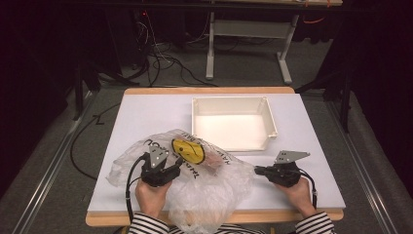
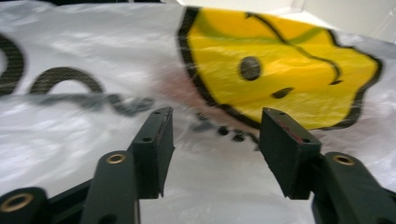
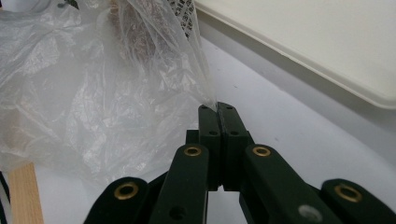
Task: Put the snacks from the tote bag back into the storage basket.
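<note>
Plastic bag (image 3: 93, 93) edge pinched in right gripper (image 3: 218, 108) jaws; left gripper (image 2: 215, 126) jaws apart above it.

A white tray (image 1: 234, 122) sits on the far right part of the white tabletop (image 1: 146, 114), open side facing right-front, interior bare. The tabletop has a wooden edge (image 1: 209, 90). Beyond it, a grey desk frame (image 1: 210, 48) stands on grey carpet. Black cables (image 1: 160, 61) lie on the floor behind and left.
</note>
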{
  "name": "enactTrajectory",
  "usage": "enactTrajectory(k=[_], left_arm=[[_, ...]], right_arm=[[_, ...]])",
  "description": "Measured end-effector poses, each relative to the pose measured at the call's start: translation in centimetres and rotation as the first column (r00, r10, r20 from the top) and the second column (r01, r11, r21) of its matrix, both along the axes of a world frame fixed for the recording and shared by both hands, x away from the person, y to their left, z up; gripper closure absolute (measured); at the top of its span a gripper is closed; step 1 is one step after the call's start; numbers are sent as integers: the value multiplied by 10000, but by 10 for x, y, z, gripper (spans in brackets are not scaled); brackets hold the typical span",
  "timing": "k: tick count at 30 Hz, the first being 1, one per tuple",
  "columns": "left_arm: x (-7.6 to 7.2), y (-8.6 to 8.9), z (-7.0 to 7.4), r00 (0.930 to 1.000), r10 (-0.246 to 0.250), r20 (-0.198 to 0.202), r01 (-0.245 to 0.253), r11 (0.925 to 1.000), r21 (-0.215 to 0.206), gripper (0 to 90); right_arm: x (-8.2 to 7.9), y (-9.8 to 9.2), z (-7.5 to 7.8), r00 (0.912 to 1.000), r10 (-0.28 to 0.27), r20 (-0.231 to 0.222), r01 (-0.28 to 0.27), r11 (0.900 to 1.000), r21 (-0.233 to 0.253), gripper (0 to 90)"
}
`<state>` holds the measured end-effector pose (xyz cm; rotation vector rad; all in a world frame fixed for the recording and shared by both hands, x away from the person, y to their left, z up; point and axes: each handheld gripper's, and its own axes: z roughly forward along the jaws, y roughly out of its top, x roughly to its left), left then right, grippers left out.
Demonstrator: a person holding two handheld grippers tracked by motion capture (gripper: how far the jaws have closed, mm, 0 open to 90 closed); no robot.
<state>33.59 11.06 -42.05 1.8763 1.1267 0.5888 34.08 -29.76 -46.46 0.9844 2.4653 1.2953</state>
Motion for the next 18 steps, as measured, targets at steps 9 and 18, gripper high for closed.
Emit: enactTrajectory(k=[9,18], left_arm=[[4,3,-6,9992,-303,-260,301,9995,-65,688],[6,4,-14,9984,-271,-488,273,9996,44,688]], right_arm=[[-2,-12,-1,9999,-138,-90,137,9999,-77,900],[-1,-20,0,9996,-281,-12,281,9994,-191,900]])
